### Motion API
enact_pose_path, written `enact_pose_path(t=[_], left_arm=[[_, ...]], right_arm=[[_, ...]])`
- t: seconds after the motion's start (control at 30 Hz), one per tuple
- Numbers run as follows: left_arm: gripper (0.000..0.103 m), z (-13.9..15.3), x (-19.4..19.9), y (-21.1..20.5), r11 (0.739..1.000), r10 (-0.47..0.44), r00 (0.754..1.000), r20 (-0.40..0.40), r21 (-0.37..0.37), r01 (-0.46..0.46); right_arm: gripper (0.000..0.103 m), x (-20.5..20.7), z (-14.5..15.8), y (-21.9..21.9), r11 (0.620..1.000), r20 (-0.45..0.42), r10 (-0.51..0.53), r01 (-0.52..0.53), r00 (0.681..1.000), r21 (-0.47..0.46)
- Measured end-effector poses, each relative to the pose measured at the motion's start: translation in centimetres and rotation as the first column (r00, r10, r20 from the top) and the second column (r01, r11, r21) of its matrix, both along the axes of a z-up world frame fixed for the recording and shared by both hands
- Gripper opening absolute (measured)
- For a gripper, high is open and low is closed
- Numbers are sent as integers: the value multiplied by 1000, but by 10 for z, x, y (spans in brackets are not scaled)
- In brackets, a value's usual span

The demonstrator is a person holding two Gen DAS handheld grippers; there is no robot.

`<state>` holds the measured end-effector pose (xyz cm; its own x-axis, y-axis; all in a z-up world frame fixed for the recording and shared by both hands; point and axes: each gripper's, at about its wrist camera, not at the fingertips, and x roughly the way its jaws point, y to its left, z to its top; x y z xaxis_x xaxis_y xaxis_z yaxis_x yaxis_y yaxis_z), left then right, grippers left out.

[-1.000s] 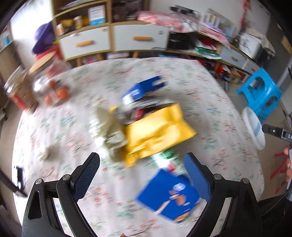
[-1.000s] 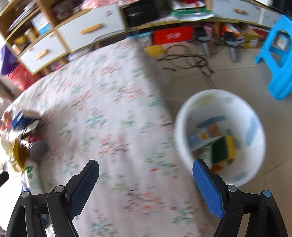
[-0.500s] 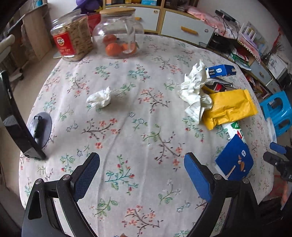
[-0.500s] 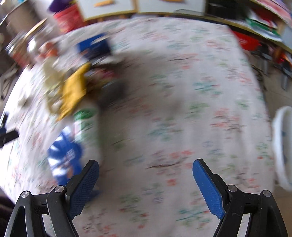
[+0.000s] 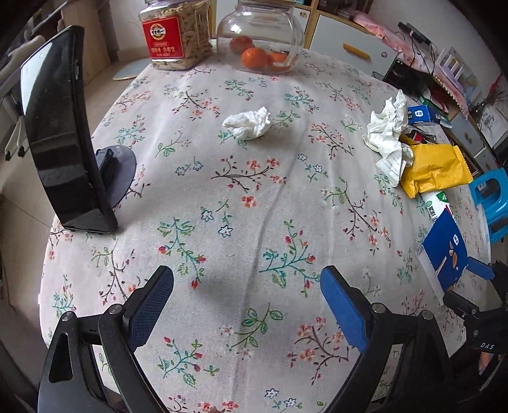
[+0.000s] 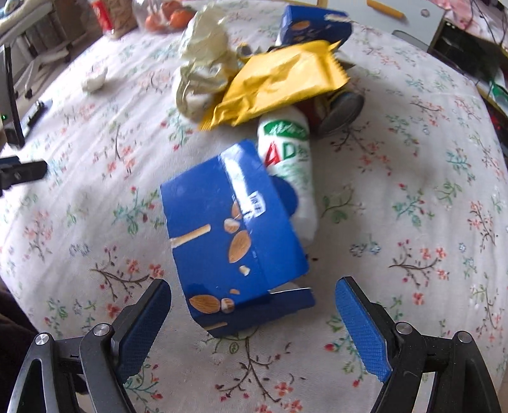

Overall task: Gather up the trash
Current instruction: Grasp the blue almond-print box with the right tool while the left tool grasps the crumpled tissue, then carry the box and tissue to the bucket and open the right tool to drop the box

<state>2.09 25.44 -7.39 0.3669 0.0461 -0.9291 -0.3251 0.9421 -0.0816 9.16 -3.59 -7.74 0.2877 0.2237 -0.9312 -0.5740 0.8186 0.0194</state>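
With both sets of jaws spread and empty, the right gripper point(image 6: 253, 314) faces the blue box point(image 6: 231, 235).
While that glossy cardboard carton lies just ahead between its jaws, propped on a smooth white bottle point(image 6: 290, 165), I'd pinch its flat sides squarely; left gripper point(image 5: 246, 308) has only bare floral cloth between its jaws, crumpled tissue point(image 5: 247, 122) well ahead.

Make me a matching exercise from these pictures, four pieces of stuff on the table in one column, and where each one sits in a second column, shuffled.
Things:
1. blue almond box
2. yellow packet
3. small crumpled tissue
4. oranges

Places:
A. inside the glass jar
B. alone mid-table
C. nearest the open right tongs
D. partly over the white bottle

Pairs: 1-C, 2-D, 3-B, 4-A
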Motion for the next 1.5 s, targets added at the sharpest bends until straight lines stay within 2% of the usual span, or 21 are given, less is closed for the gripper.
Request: enact_pose_path(t=[0.2,0.27,0.37,0.63,0.83,1.03,1.17,1.33,1.4,1.5], left_arm=[[95,-3,-2,10,1000,8,1000,10,1,-8],[95,-6,6,15,1000,15,1000,18,18,-15],[95,-8,16,22,999,41,998,38,24,-42],[95,-12,54,28,994,97,991,95,39,-101],[91,-10,84,26,992,112,983,148,47,-120],[80,-14,102,22,984,150,977,152,71,-163],[64,-15,109,14,980,131,979,154,132,-152],[46,-13,107,4,978,119,980,159,151,-144],[34,-12,106,0,977,115,981,157,161,-140],[29,-11,103,-7,978,104,982,156,164,-129]], right_arm=[[87,-3,-15,11,998,22,34,-33,999,-58],[74,-5,-17,12,997,18,50,-48,999,-61],[73,-7,-14,8,998,-2,53,-53,999,-26],[73,-9,17,-16,998,47,32,-34,998,52],[72,-3,45,-41,991,83,-48,37,995,130],[72,12,69,-73,973,98,-147,126,984,195],[72,21,82,-95,952,100,-219,190,971,240],[72,33,87,-121,927,75,-286,256,955,274],[72,38,87,-131,920,73,-309,279,948,276],[72,42,87,-143,910,73,-340,309,937,276]])
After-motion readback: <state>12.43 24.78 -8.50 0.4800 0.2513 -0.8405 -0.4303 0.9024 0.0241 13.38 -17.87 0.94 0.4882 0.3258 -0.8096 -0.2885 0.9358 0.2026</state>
